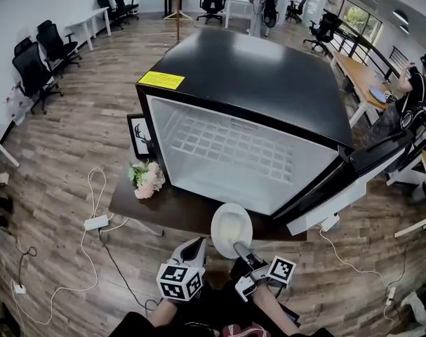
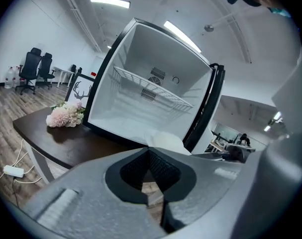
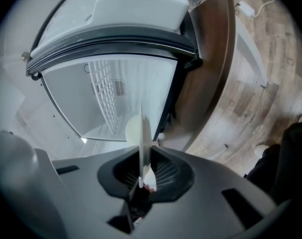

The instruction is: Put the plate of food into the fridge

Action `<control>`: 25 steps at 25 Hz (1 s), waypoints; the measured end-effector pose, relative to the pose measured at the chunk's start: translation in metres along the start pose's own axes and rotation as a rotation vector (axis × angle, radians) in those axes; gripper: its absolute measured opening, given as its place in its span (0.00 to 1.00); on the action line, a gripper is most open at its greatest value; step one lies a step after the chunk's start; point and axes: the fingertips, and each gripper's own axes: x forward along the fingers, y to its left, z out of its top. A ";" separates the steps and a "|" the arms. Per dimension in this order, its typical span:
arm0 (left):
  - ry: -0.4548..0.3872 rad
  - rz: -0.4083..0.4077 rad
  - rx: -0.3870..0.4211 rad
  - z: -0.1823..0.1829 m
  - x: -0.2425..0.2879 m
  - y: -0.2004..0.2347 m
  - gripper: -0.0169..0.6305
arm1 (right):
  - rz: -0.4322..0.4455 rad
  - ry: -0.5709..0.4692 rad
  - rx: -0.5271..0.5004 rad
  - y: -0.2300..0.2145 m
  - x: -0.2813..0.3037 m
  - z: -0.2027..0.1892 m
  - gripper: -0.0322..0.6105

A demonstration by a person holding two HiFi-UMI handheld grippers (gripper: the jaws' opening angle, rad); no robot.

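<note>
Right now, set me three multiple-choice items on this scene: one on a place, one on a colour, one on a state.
1. Where do the flowers lie?
A. on the table beside the fridge
B. inside the fridge
C. on the floor

2. What colour is the plate?
A. black
B. white
C. red

3. The right gripper is:
A. open and empty
B. shut on the plate's rim
C. out of sight

Answers:
1. A: the flowers rest on the dark tabletop at the fridge's side.
2. B: the plate shows white in the head view and the right gripper view.
3. B: its jaws pinch the plate's edge in the right gripper view.
</note>
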 end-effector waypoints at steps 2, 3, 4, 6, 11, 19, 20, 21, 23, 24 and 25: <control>0.003 -0.014 0.008 0.007 0.000 0.009 0.04 | 0.003 -0.028 0.000 0.004 0.007 0.000 0.12; 0.005 -0.020 0.010 0.010 0.000 0.013 0.04 | 0.005 -0.042 0.001 0.005 0.009 0.000 0.12; 0.007 -0.026 0.011 0.012 -0.001 0.017 0.04 | 0.006 -0.056 0.003 0.006 0.012 0.001 0.12; 0.011 -0.037 0.009 0.014 -0.001 0.025 0.04 | 0.009 -0.082 0.011 0.006 0.018 0.002 0.12; 0.024 -0.058 -0.001 0.014 -0.002 0.035 0.04 | 0.003 -0.120 0.018 0.010 0.026 0.006 0.12; 0.029 -0.066 -0.004 0.017 0.005 0.041 0.04 | -0.004 -0.157 0.036 0.013 0.039 0.026 0.12; 0.025 -0.061 -0.005 0.018 0.006 0.043 0.04 | -0.007 -0.159 0.035 0.013 0.041 0.030 0.12; 0.020 -0.053 -0.008 0.020 0.007 0.046 0.04 | -0.011 -0.159 0.032 0.013 0.044 0.035 0.12; 0.009 -0.027 -0.027 0.024 0.011 0.054 0.04 | -0.017 -0.162 0.031 0.014 0.051 0.045 0.12; 0.004 -0.014 -0.038 0.027 0.012 0.058 0.04 | -0.018 -0.164 0.034 0.015 0.054 0.050 0.12; 0.002 -0.003 -0.046 0.029 0.013 0.061 0.04 | -0.020 -0.165 0.036 0.016 0.057 0.053 0.12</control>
